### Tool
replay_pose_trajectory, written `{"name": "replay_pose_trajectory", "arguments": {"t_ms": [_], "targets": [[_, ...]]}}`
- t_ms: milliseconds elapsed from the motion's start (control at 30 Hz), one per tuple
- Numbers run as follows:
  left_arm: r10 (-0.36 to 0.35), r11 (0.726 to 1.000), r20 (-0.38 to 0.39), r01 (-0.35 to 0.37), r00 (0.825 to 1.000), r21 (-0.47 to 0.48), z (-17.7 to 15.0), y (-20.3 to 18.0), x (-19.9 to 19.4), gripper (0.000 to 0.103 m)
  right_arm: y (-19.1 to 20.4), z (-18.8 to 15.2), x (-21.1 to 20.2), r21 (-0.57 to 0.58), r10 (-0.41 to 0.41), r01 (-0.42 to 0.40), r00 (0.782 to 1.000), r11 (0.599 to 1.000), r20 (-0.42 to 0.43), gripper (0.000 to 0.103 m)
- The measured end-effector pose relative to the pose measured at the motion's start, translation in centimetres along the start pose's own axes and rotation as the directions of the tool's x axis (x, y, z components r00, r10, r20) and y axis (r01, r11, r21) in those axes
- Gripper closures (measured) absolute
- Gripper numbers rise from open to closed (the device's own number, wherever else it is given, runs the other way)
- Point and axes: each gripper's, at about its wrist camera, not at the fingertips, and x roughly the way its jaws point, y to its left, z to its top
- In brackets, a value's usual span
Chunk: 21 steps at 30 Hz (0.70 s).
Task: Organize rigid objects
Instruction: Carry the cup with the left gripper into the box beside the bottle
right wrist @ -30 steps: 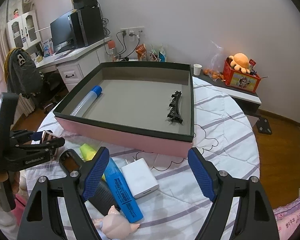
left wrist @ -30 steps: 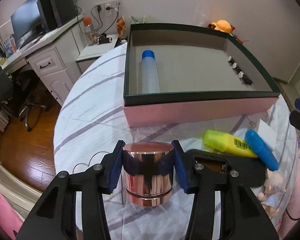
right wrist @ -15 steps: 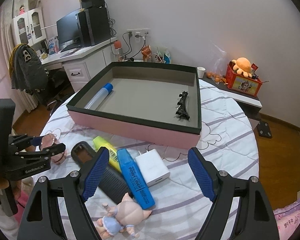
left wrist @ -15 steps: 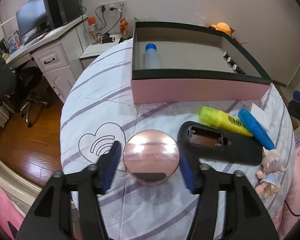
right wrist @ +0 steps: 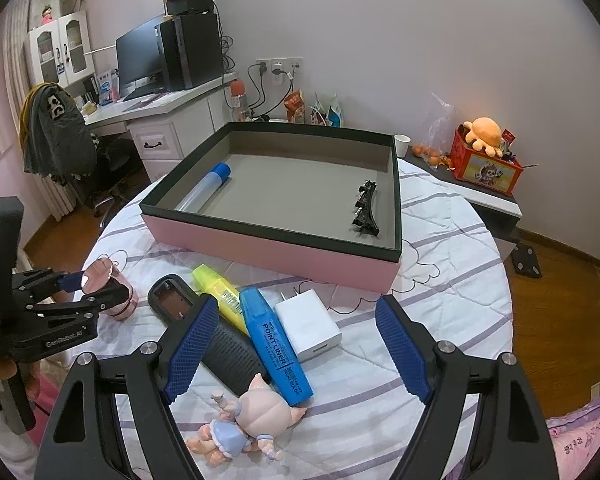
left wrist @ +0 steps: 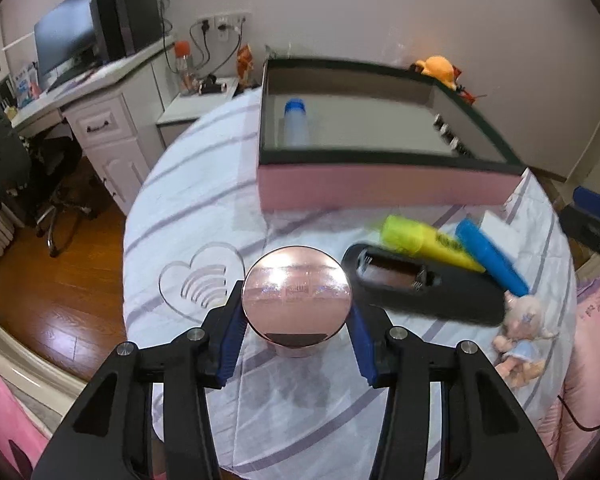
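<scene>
My left gripper stands around a rose-gold round jar on the striped cloth; its blue pads sit slightly apart from the jar's sides. The jar and left gripper also show in the right wrist view. My right gripper is open and empty, low over a blue highlighter, white charger, black remote, yellow highlighter and small doll. The pink box holds a blue-capped tube and a black hair clip.
The round table drops off to wood floor at the left. A desk with monitor, a chair with a jacket and a side shelf with an orange plush stand behind the table.
The left gripper lowered the jar from in front of the box down onto the cloth, and its jaws have parted from it. The right gripper has pulled back slightly.
</scene>
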Motion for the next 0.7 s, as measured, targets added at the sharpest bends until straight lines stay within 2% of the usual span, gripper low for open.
{"name": "replay_pose_trajectory", "arguments": {"t_ms": [233, 367, 533, 700], "targets": [[0.000, 1.000, 0.105, -0.002, 0.994, 0.014, 3.2, -1.3, -2.9, 0.056, -0.6, 1.2, -0.8, 0.000, -0.005, 0.005, 0.999, 1.000, 0.034, 0.021], [-0.023, 0.999, 0.138, 0.017, 0.990, 0.040, 6.0, -2.7, -3.1, 0.056, -1.4, 2.6, -1.0, 0.008, -0.009, 0.008, 0.998, 1.000, 0.067, 0.021], [-0.039, 0.998, 0.142, 0.031, 0.989, 0.061, 9.1, -4.2, -1.6, 0.056, -2.7, 4.4, -0.3, 0.019, -0.011, 0.010, 0.996, 1.000, 0.093, 0.021], [-0.039, 0.997, 0.112, 0.031, 0.993, 0.066, 12.2, -5.1, 1.7, 0.056, -4.1, 5.7, 1.6, 0.034, -0.012, 0.009, 0.996, 0.999, 0.089, 0.021]]}}
